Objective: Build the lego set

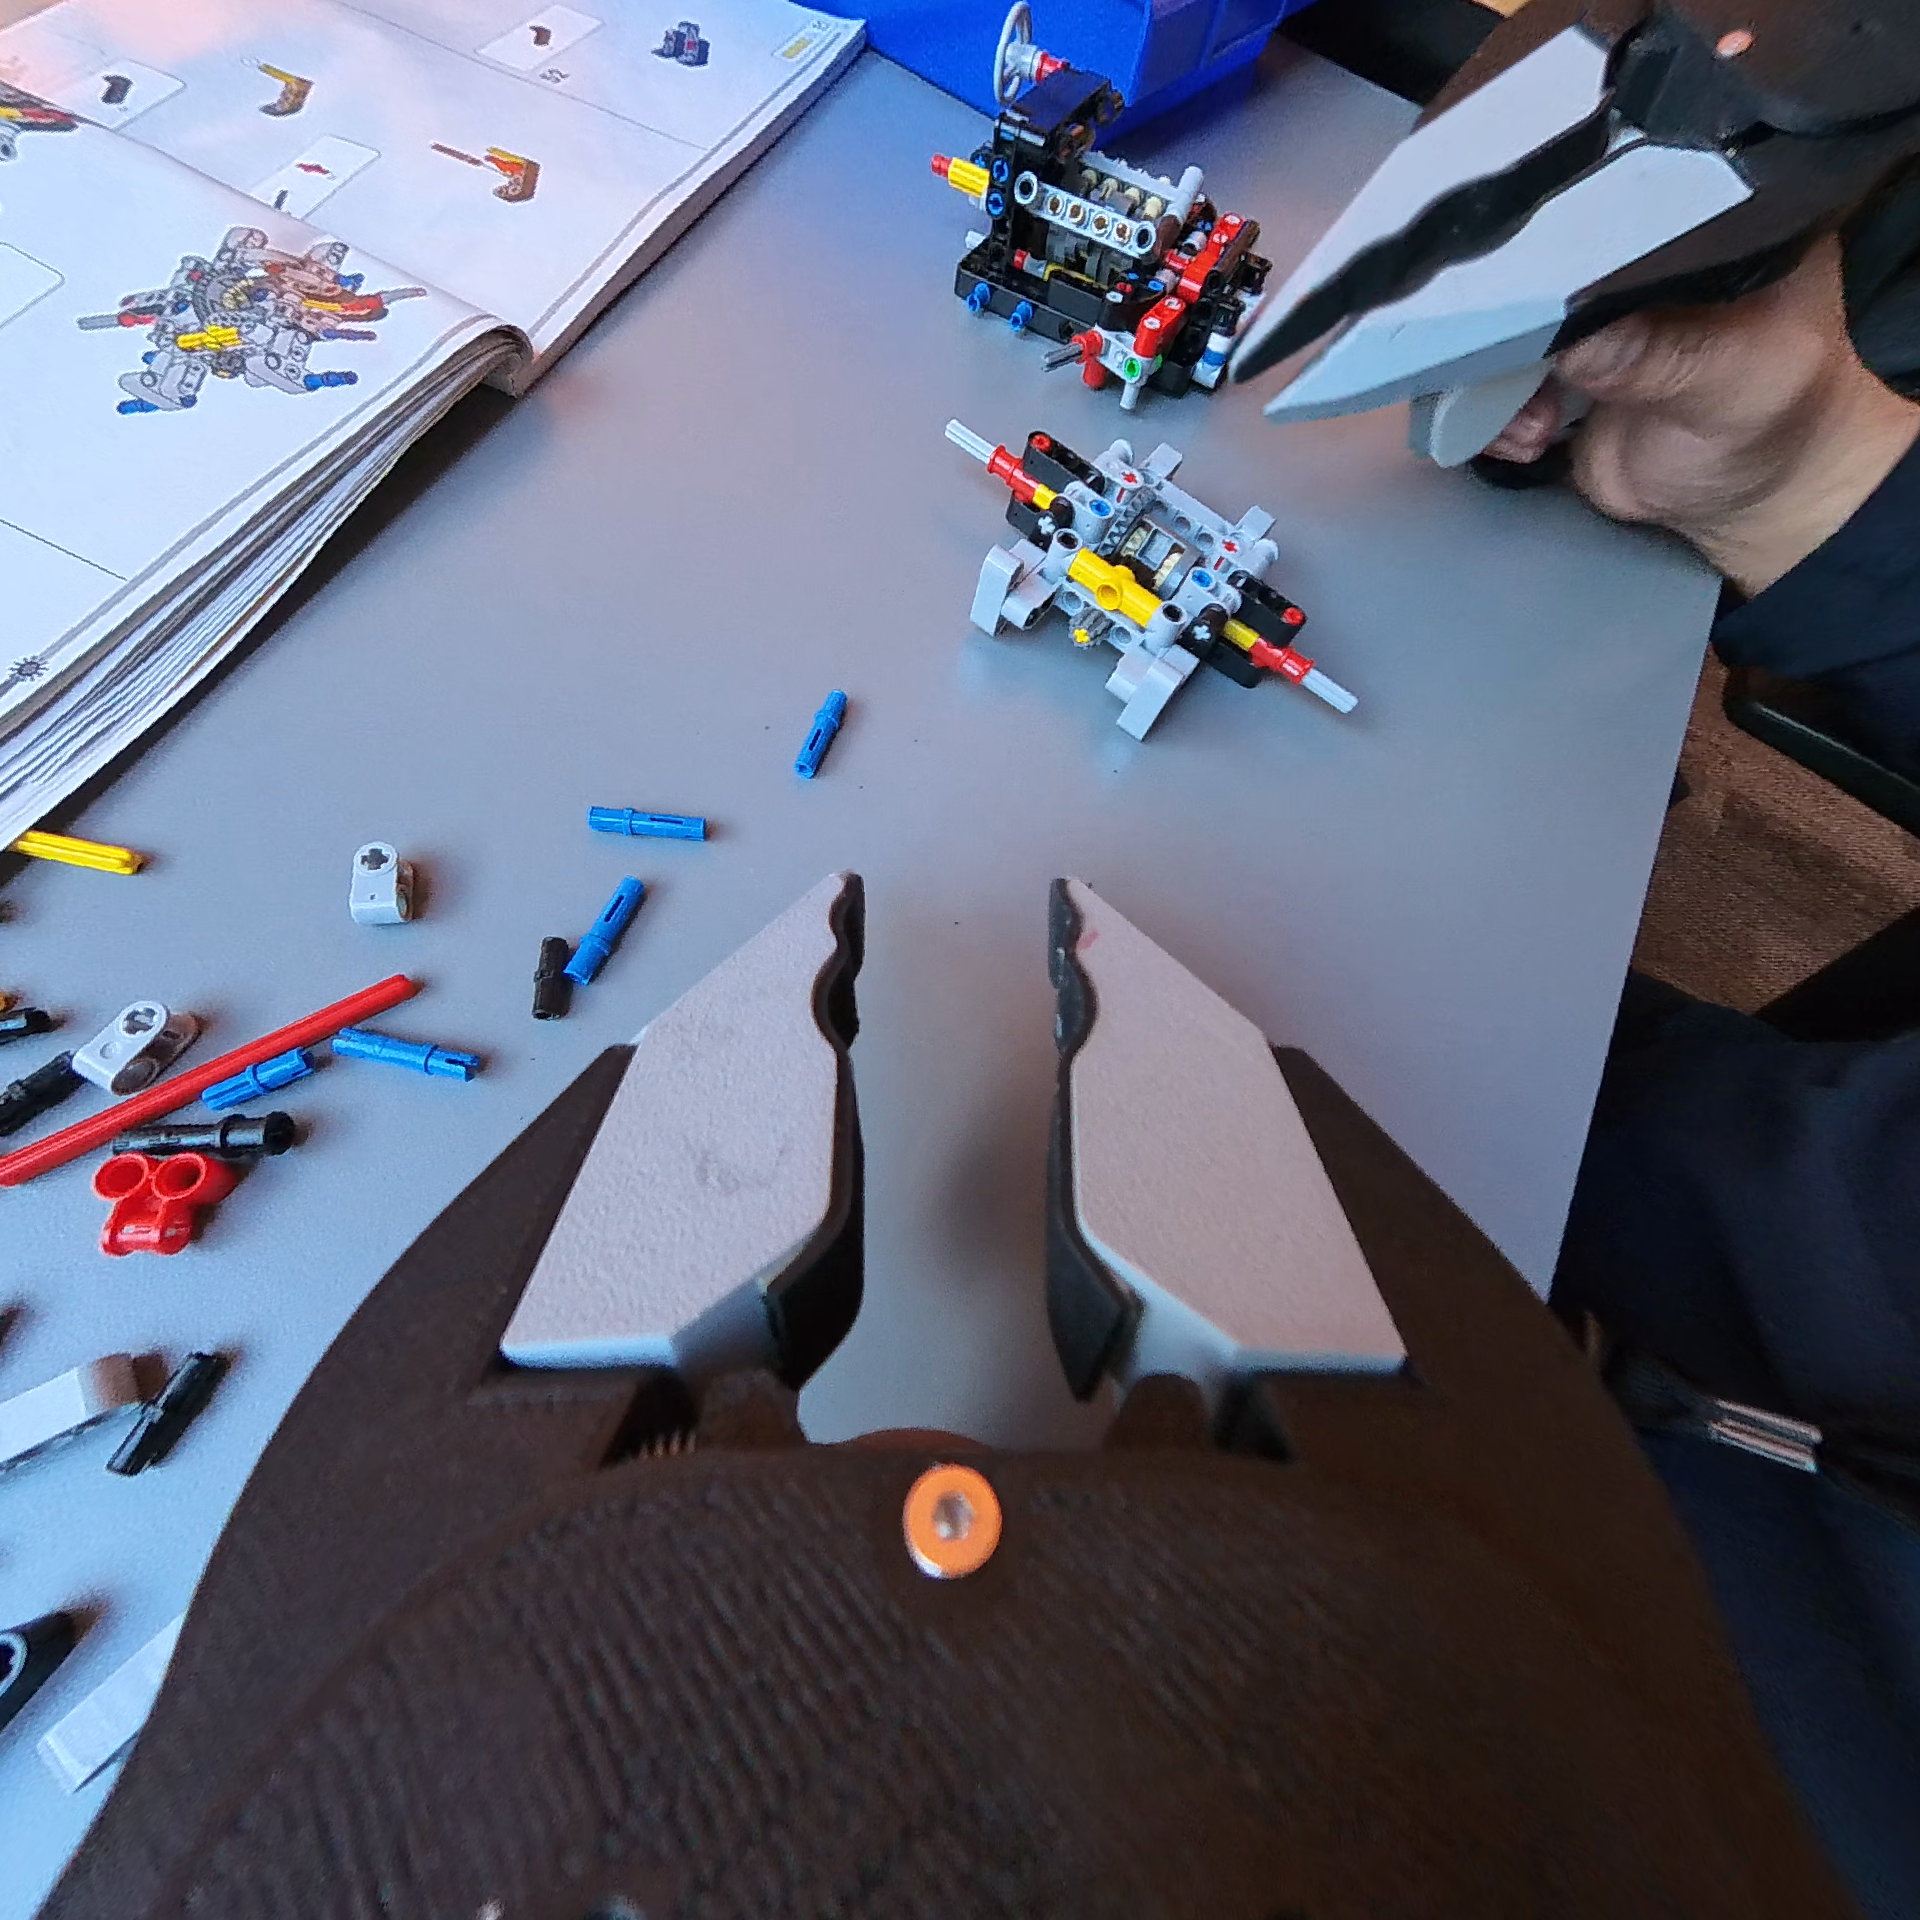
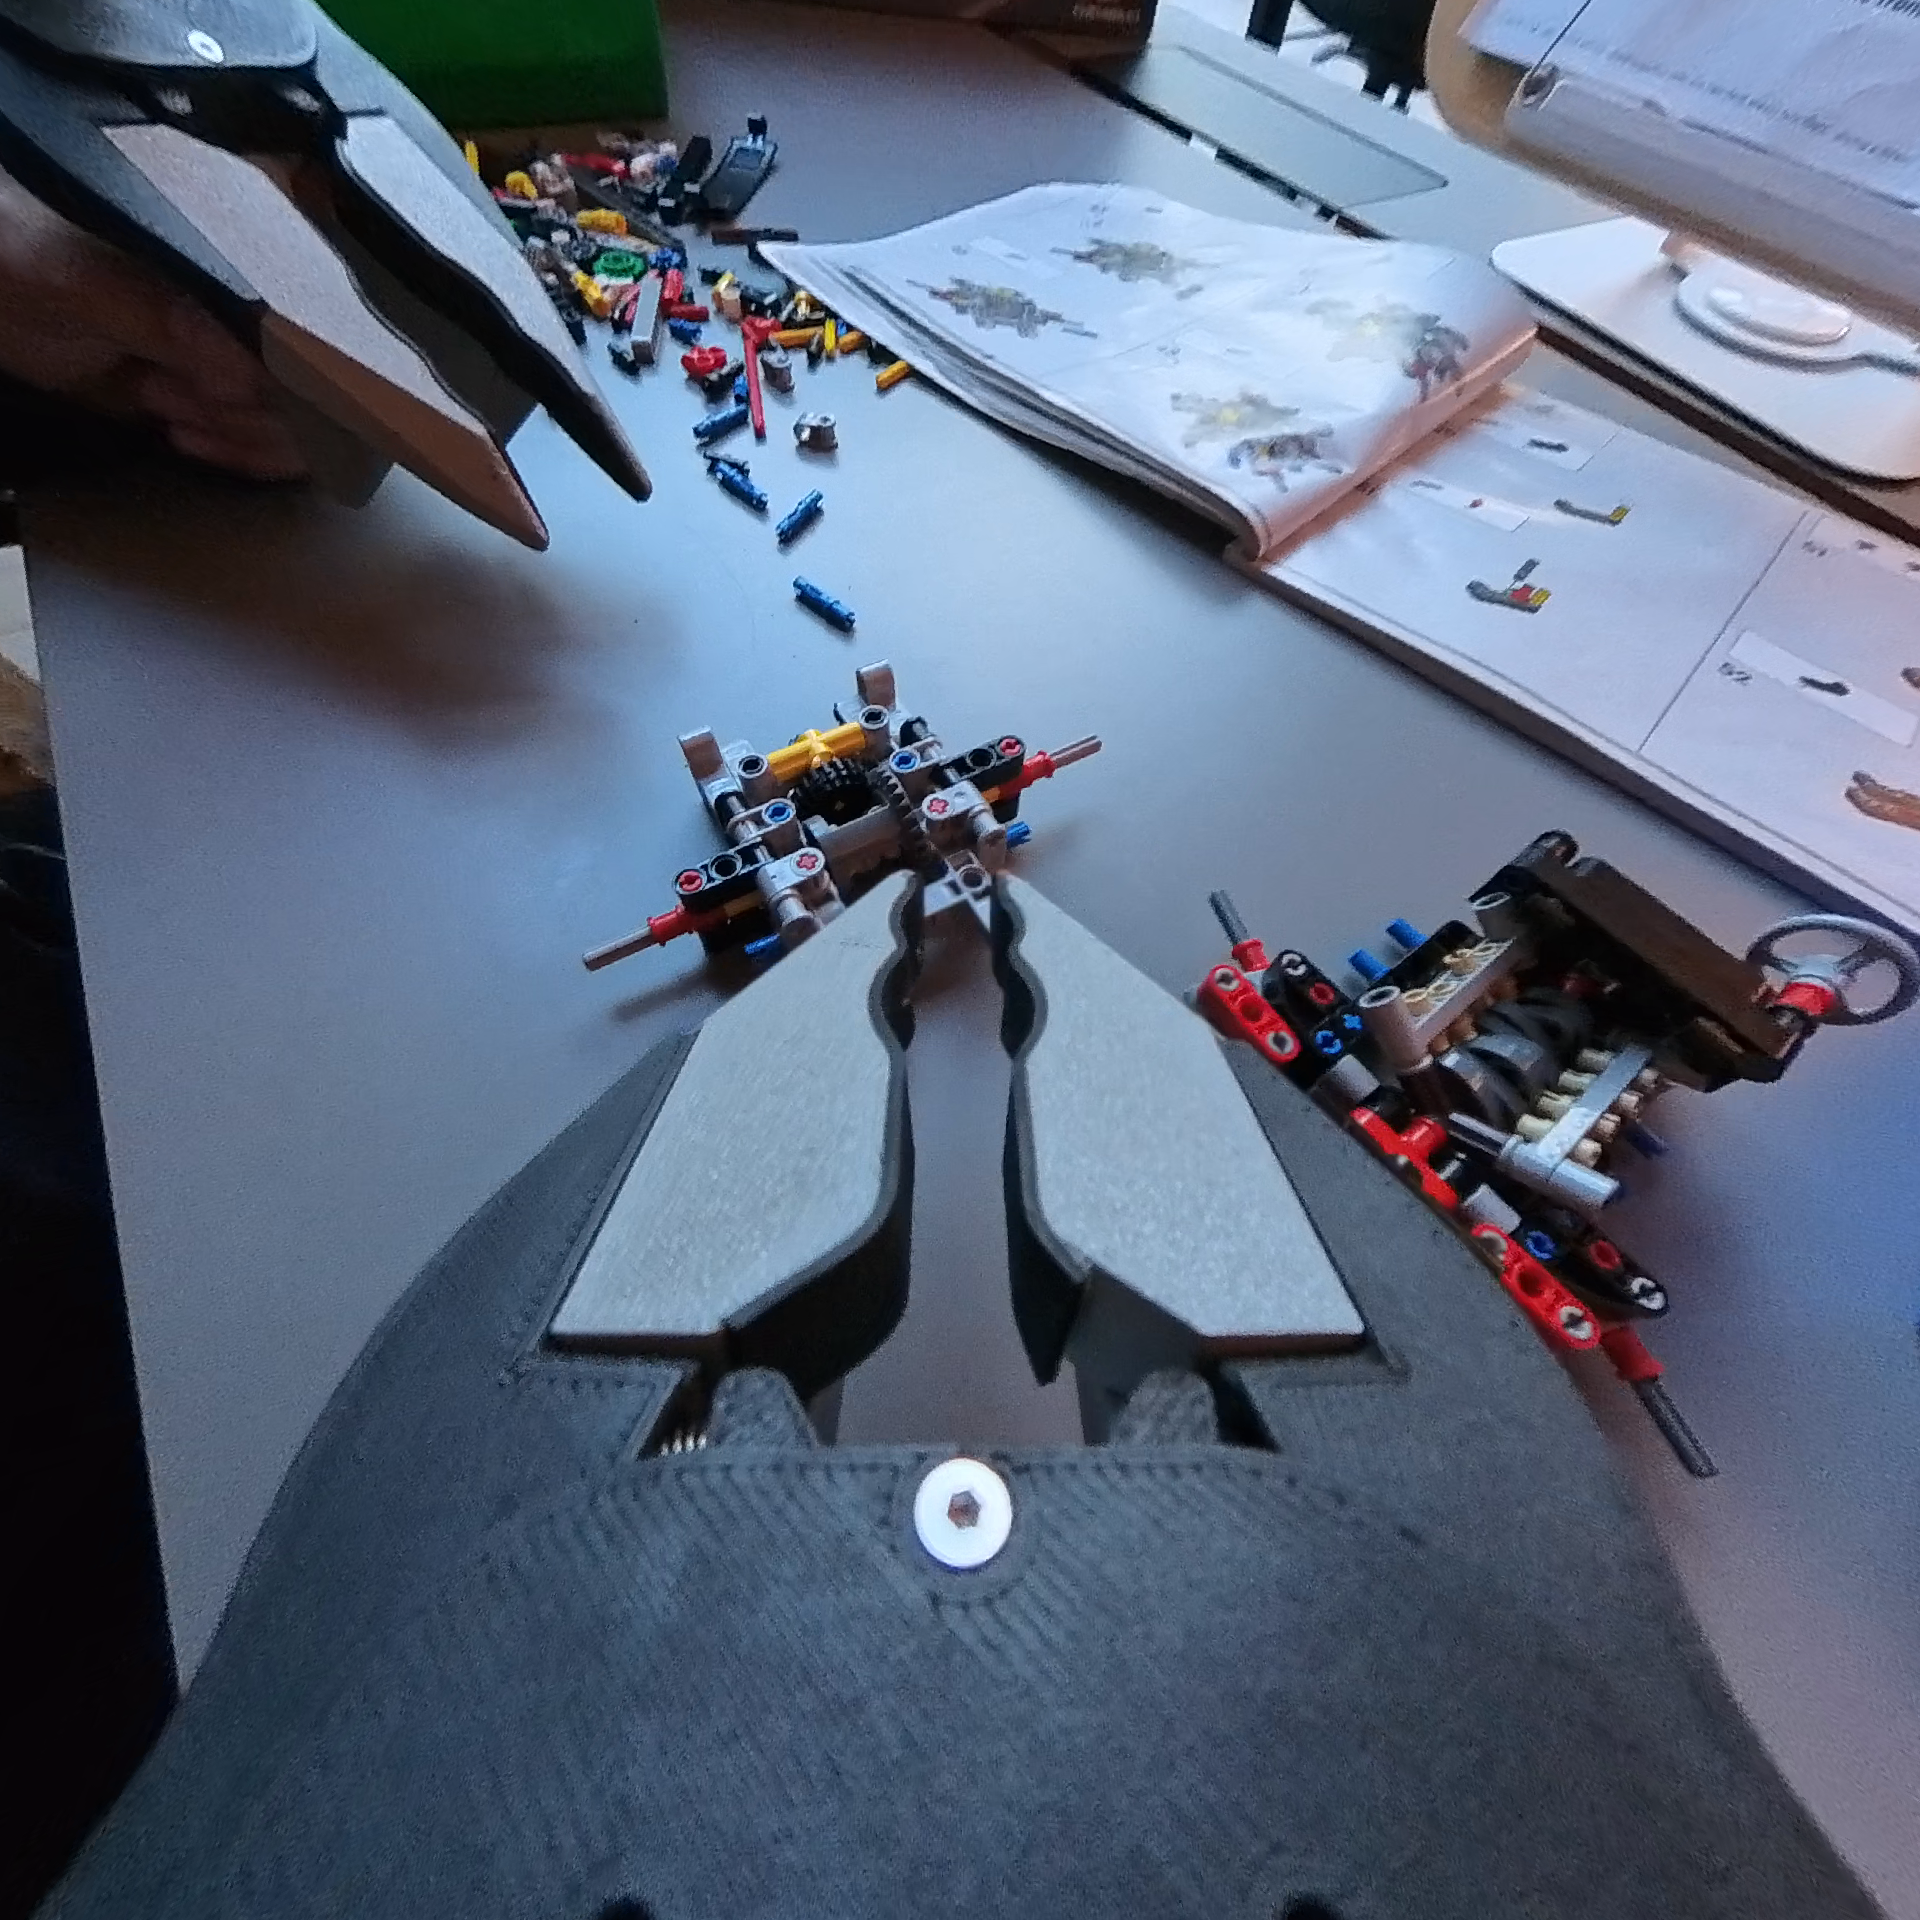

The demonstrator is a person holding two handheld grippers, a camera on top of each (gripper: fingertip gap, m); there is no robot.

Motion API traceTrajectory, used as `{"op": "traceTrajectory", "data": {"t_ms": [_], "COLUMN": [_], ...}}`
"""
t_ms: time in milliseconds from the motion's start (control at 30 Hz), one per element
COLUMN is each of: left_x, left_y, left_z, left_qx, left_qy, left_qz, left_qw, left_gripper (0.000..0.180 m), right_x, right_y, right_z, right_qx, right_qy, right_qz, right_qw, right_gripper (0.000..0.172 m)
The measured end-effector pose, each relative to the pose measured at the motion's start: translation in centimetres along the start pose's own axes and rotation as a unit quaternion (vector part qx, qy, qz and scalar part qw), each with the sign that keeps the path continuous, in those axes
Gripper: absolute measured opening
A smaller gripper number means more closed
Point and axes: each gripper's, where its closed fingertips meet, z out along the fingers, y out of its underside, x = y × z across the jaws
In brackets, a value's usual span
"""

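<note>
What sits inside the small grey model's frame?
A black gear and a larger toothed wheel show inside the small grey model. The right gripper covers its near edge; anything deeper is hidden.

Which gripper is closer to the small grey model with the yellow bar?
Right. The right gripper has its fingertips right at the model's near edge. The left gripper hangs open over bare table, well short of it.

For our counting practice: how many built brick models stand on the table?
2. A small grey model stands mid-table. A larger black model stands beyond it, beside the blue box. Others may lie outside the views.
</note>
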Motion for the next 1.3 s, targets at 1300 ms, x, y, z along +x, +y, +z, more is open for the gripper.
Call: {"op": "traceTrajectory", "data": {"t_ms": [1300], "left_x": [-0.1], "left_y": [0.2], "left_z": [0.2], "left_qx": [-0.008], "left_qy": [-0.01], "left_qz": [0.005], "left_qw": [1.0], "left_gripper": [0.033], "right_x": [-2.1], "right_y": [2.8], "right_z": [0.5], "right_qx": [-0.09], "right_qy": [-0.074], "right_qz": [0.019], "right_qw": [0.993], "right_gripper": [0.009]}}
